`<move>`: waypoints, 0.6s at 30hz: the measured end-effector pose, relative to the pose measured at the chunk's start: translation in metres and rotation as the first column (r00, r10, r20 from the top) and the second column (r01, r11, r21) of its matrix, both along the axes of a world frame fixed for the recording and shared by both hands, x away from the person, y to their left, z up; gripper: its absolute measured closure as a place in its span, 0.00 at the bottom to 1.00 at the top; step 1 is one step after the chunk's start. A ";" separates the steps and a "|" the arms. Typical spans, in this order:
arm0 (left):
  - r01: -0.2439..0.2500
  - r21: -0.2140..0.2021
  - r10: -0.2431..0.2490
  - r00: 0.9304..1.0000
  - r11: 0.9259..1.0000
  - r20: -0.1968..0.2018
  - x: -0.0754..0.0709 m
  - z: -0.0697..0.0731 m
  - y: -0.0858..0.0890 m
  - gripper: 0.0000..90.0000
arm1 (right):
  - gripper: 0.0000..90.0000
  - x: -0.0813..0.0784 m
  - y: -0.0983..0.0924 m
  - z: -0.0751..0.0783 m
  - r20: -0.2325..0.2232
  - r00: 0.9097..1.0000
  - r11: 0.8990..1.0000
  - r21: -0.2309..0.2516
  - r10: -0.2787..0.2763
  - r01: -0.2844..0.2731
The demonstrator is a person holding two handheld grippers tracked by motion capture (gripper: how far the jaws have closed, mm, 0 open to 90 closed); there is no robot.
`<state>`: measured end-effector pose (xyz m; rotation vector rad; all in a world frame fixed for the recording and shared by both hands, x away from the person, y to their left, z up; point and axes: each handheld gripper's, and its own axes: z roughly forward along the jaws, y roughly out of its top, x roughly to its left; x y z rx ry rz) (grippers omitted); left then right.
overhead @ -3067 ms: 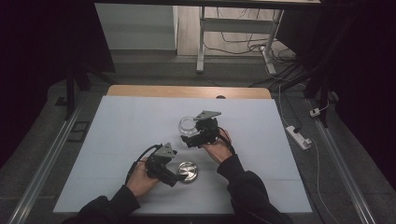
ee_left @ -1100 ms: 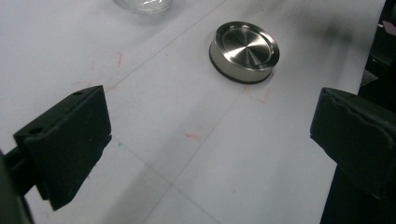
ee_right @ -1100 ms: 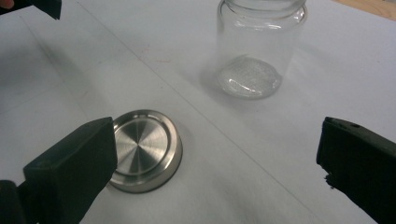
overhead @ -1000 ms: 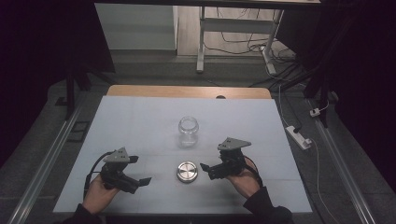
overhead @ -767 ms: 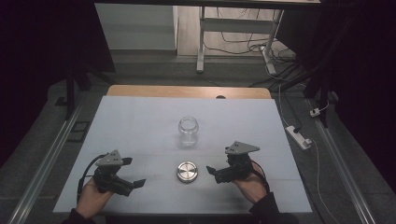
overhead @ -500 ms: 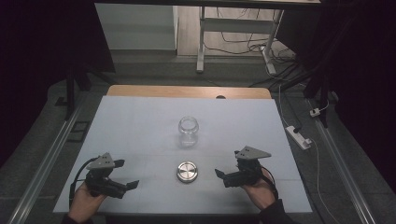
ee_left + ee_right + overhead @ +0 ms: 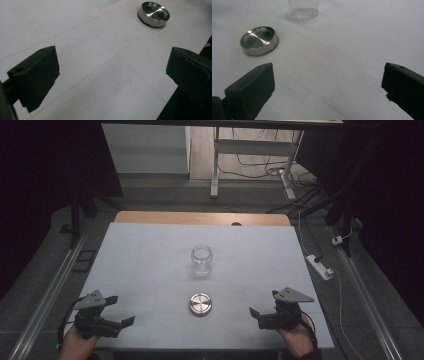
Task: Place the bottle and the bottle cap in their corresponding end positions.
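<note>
1. Left gripper (image 7: pixel 116 311) sits at the near left corner of the white table (image 7: pixel 150 250), held in the person's left hand (image 7: pixel 77 346). Its jaws are spread wide, nothing between them but bare tabletop, and they aren't touching anything.
2. From the left gripper view you can see that gap clearly: one black jaw on each side of the frame, and the metal lid (image 7: pixel 153 14) way off past them near the top right, well apart from both.
3. Right gripper (image 7: pixel 264 307) is at the near right corner, held in the right hand (image 7: pixel 297 340), with its grey three-cornered plate on top. Same deal here, jaws wide apart, gripping nothing, touching nothing.
4. In the right gripper view the metal lid (image 7: pixel 259 40) lies ahead and to the left of the left jaw, not in contact with it. The base of the glass jar (image 7: pixel 303 9) shows farther back at the top edge, a bit blurry.
5. From the high view, the metal lid (image 7: pixel 201 303) lies flat on the table, roughly midway between the two grippers and well apart from each.
6. The glass jar (image 7: pixel 201 261) stands upright and open-mouthed just behind the lid, near it but not touching.
</note>
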<state>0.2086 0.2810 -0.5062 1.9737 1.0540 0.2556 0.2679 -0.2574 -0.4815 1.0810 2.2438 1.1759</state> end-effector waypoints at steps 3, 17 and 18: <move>-0.016 -0.001 0.016 1.000 1.000 -0.007 -0.004 -0.003 0.005 0.00 | 0.00 -0.004 -0.011 -0.002 -0.007 0.999 1.000 0.000 -0.031 0.031; -0.102 0.035 0.104 0.993 0.994 -0.052 -0.022 -0.018 0.026 0.00 | 0.00 -0.022 -0.037 -0.012 -0.063 0.993 0.995 -0.023 -0.103 0.102; -0.108 0.046 0.110 0.992 0.993 -0.054 -0.023 -0.019 0.027 0.00 | 0.00 -0.023 -0.038 -0.013 -0.071 0.992 0.994 -0.025 -0.106 0.105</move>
